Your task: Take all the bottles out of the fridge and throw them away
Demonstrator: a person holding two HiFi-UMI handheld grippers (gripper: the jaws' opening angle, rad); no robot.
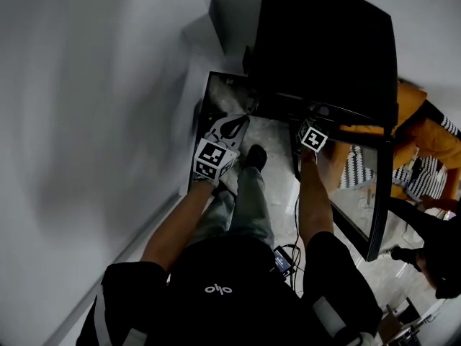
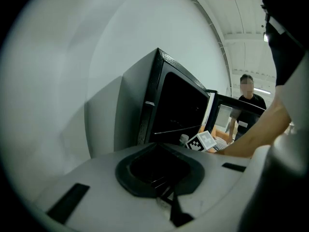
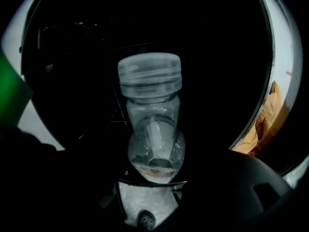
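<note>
Right gripper (image 1: pixel 310 134) nose-down, open, facing bottle (image 3: pixel 150 115)

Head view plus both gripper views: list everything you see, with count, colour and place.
fridge: one, black, ahead by the wall
fridge door: one, black-framed glass, swung open at right
bottle: one, clear, pale cap, upright inside the fridge
wall: one, white, at left
floor: one, pale and glossy, underfoot
bystander: one, black top, beyond the door
orange garment: one, right of the door
left gripper: one, white, shut and empty, before the fridge
right gripper: one, black-and-white cube, jaws open around the bottle
</note>
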